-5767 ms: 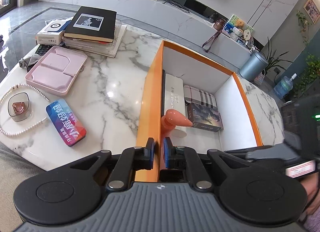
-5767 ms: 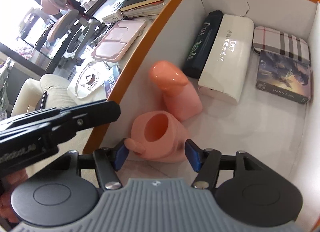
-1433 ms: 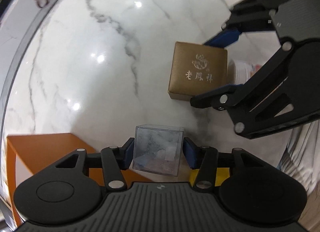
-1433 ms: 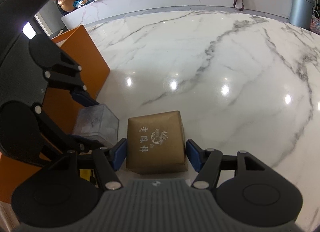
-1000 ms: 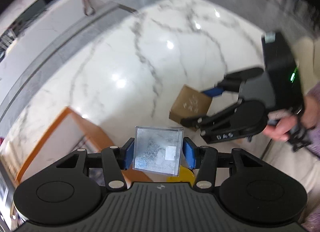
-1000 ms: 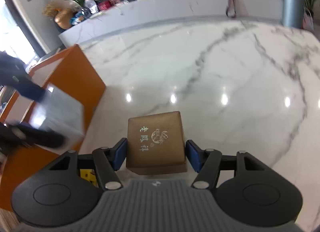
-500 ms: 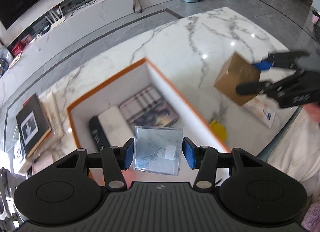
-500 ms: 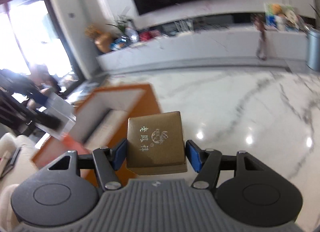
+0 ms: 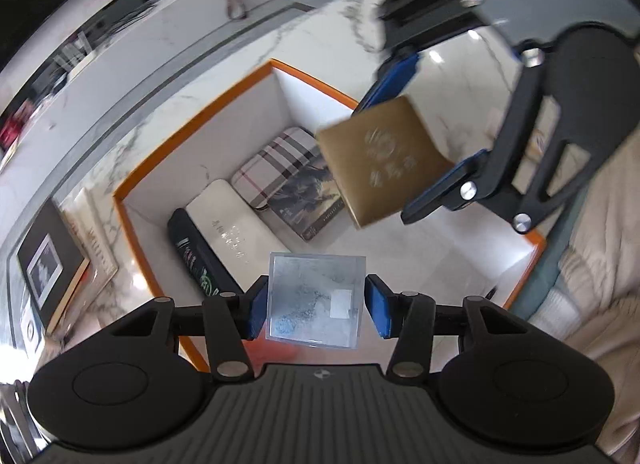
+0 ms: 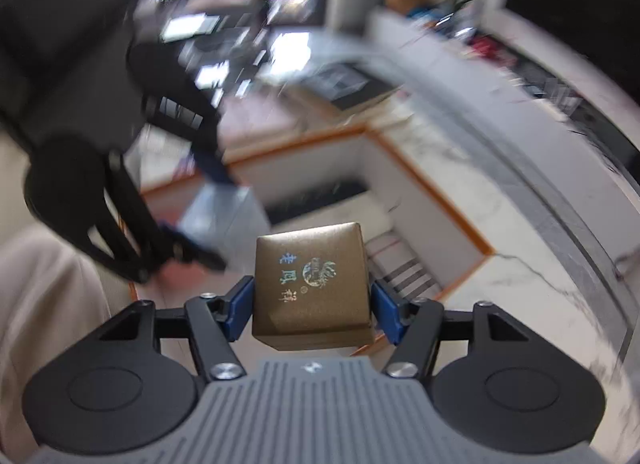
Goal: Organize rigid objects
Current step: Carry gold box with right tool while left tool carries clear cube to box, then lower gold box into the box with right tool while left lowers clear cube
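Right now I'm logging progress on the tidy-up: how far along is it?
Done: a checked case, white case and dark book lie in the orange box. In hand: left gripper holds a clear cube, right gripper a gold box, both above it. Left: setting both inside.

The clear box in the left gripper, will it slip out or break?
Probably stays put: the clear box sits squarely between the left gripper's blue pads, flat sides pressed. Its walls look like smooth hard plastic, so it may be slippery and could crack if squeezed harder or dropped.
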### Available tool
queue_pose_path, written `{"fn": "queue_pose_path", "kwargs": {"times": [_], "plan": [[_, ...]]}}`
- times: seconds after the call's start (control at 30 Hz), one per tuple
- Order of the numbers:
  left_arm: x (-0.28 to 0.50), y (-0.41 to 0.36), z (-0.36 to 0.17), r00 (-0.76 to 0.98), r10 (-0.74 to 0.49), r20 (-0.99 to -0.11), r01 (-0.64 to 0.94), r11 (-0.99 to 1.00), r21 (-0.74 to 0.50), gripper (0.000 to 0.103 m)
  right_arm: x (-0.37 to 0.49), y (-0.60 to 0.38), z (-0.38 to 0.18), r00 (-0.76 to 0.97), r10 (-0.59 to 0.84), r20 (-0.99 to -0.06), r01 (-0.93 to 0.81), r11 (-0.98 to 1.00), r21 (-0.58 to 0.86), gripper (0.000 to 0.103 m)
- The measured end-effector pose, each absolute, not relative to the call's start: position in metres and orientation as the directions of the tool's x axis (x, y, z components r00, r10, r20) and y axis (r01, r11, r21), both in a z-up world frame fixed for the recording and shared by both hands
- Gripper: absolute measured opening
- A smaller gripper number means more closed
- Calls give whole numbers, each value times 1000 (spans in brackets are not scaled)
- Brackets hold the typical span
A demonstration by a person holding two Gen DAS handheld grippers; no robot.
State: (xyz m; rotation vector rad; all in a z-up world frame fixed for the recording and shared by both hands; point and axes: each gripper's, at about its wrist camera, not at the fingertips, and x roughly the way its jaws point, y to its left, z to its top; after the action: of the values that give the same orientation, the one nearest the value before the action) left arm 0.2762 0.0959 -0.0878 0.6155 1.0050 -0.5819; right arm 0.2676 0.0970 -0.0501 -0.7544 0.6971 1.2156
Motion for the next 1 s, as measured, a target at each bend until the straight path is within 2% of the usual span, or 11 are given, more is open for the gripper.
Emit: {"fn": "queue_pose_path", "kwargs": {"times": [0.13, 0.23, 0.47, 0.73, 1.0], "plan": [[283, 96, -103, 388, -160, -908, 739, 642, 203, 58, 275, 121, -79, 152, 408, -900, -986, -4, -168, 63], [287, 95, -115, 368, -161, -916, 765, 612, 199, 58, 283, 133, -95, 106, 325, -940, -986, -88, -142, 63], [296, 96, -129, 335, -184, -924, 783, 599, 165, 58, 303, 154, -126, 34, 185, -982, -988, -145, -62, 64], [297, 90, -131, 325, -202, -924, 797, 584, 153, 58, 307, 158, -139, 7, 156, -988, -990, -140, -29, 64], [292, 89, -136, 314, -192, -930, 798, 584, 148, 58, 298, 152, -130, 71, 154, -985, -980, -173, -98, 63]]}}
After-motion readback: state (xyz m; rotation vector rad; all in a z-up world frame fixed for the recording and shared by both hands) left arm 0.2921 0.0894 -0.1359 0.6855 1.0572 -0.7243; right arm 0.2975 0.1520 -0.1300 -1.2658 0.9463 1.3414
